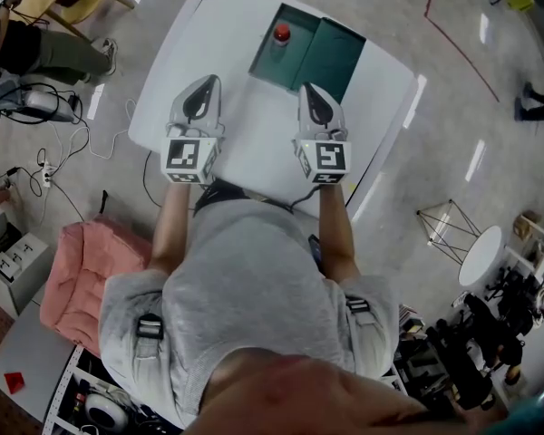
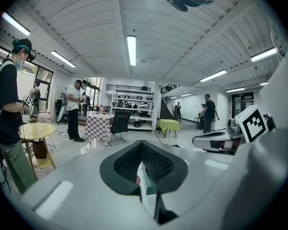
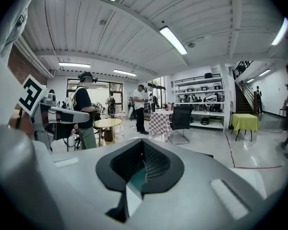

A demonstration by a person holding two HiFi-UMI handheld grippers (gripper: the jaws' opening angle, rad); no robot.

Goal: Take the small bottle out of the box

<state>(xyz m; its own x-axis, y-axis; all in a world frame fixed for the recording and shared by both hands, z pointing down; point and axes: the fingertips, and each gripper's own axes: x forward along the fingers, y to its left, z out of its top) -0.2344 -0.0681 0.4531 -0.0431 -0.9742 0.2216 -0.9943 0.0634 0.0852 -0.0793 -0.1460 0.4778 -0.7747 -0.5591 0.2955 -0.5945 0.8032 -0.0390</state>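
Handling: the small bottle with the round red cap (image 1: 281, 33) is seen from above, so its body is mostly hidden under the cap; treat it as light, rigid and probably smooth-walled, likely to tip or skid if nudged from one side. Take hold across the neck or upper body just below the cap, with the pads on opposite sides and the jaws kept clear of the box walls; moderate pressure should be enough for so light an item.

Location: the bottle stands upright inside the open dark green rectangular box (image 1: 274, 65), toward its far left corner; the box's hinged green lid (image 1: 334, 54) lies folded open to the right; the box rests on the white table (image 1: 177, 80).

Relation to the grippers: the bottle lies ahead of both grippers and between their lines, nearer the line of the right one, and apart from both; neither tip has entered the box.

Gripper state: the left gripper (image 1: 208, 83) has its jaws together and holds nothing; the right gripper (image 1: 306, 90) likewise has its jaws closed and empty. You must part the jaws of the chosen gripper before you reach into the box.
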